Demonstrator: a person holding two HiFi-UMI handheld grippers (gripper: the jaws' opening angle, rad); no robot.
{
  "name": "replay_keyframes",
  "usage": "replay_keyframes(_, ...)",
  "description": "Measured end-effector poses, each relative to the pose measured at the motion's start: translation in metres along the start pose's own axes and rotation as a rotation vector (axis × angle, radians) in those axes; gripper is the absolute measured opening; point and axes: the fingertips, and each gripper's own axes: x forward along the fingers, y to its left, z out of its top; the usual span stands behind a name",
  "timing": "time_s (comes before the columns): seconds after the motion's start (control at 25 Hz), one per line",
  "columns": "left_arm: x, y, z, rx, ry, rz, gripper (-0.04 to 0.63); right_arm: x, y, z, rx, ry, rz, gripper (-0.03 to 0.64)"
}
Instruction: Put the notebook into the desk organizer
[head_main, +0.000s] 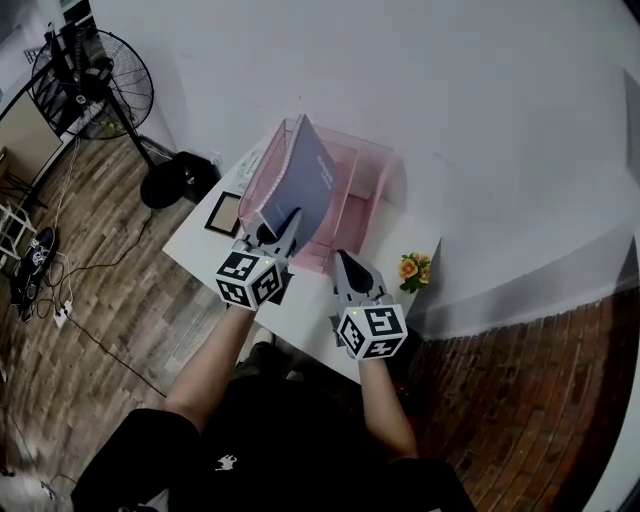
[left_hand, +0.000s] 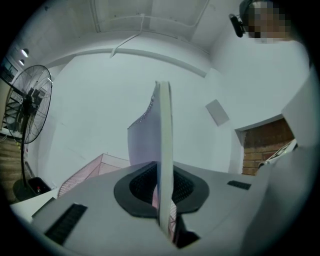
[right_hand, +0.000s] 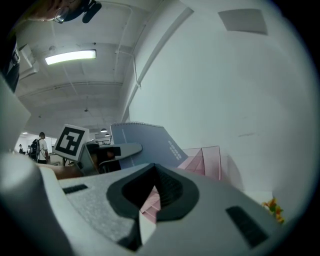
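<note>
Between the jaws of our left gripper (head_main: 285, 230) we clamp the spiral notebook (head_main: 306, 178) upright, over the pink mesh desk organizer (head_main: 366, 168) just ahead; our right gripper (head_main: 349, 264), alongside, is closed, empty

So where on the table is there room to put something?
The white table is bare between the pink mesh desk organizer and the small orange flowers. The left side is crowded: the dark picture frame sits close beside the organizer.
</note>
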Motion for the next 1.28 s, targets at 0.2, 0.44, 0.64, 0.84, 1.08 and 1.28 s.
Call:
replay_keyframes(0.2,0.027,0.006,-0.005,-0.034,0.006,-0.024,0.031,0.012,-0.015,0.0,0.01,0.007,-0.034,0.003)
replay_keyframes(0.44,0.048,0.018,-0.005,-0.128,-0.004,-0.018,0.031,0.026,-0.025,0.004,0.013,0.008,-0.056,0.003)
replay_keyframes(0.64,0.054,0.029,-0.017,-0.24,0.003,0.005,0.031,0.038,-0.031,0.007,-0.018,0.011,-0.059,0.003)
replay_keyframes(0.84,0.052,0.037,-0.023,-0.354,0.009,0.03,0.031,0.05,-0.021,0.004,-0.165,0.068,0.007,0.003)
replay_keyframes(1.08,0.044,0.061,-0.04,-0.516,0.023,0.101,0.031,0.065,-0.001,-0.017,-0.407,0.186,0.101,0.033)
replay_keyframes(1.28,0.039,0.071,-0.047,-0.695,0.016,0.141,0.031,0.067,0.006,-0.026,-0.503,0.243,0.177,0.086)
